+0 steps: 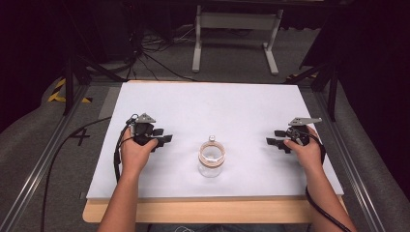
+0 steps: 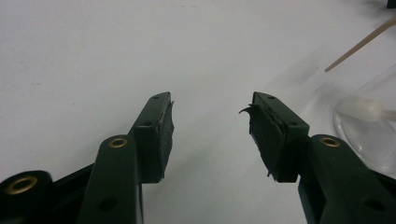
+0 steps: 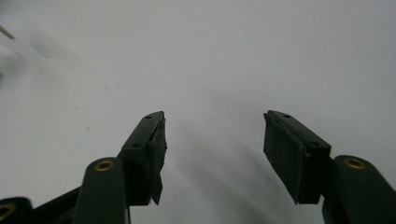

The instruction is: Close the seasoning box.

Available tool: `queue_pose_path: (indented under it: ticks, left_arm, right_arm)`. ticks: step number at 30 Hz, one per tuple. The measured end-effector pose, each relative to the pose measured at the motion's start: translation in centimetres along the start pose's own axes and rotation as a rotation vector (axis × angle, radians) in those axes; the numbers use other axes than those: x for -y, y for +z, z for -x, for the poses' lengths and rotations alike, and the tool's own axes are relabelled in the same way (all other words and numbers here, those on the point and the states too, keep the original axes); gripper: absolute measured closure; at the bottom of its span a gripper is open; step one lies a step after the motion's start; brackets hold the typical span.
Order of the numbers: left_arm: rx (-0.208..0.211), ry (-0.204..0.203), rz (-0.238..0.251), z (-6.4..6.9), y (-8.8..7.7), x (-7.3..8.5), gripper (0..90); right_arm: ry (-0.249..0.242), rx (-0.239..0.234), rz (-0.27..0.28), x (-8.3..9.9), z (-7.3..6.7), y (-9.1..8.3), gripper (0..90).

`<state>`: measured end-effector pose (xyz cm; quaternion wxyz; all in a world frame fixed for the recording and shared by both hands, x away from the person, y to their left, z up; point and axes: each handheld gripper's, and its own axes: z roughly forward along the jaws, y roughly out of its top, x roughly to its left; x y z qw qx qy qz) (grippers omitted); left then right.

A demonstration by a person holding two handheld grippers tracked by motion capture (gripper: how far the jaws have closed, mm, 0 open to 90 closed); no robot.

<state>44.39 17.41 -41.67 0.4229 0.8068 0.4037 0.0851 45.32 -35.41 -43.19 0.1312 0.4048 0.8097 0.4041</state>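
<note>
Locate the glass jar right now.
High view: the glass jar stands near the middle of the white board, toward its near edge, between the left gripper and right gripper, touching neither.

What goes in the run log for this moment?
left gripper open, empty | right gripper open, empty | jar upright between them, untouched

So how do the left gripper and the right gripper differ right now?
The left gripper sits left of the jar and points right; the right gripper sits right of it and points left. The left gripper's view catches the jar's glass edge; the right gripper's shows mostly bare table. Both are open and empty.
</note>
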Motion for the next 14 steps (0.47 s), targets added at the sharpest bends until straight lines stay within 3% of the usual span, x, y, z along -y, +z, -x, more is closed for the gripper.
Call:
queue_pose_path:
  ticks: [3,14]
  left_arm:
    - [0.004,-0.001,0.003,-0.04,-0.02,0.02,49.4]
    - [-0.006,-0.006,0.006,-0.06,0.13,-0.01,45.3]
  right_arm:
    - [-0.016,0.02,-0.034,0.57,0.25,0.54,38.4]
    - [-0.021,0.02,-0.026,0.46,0.03,0.5,37.2]
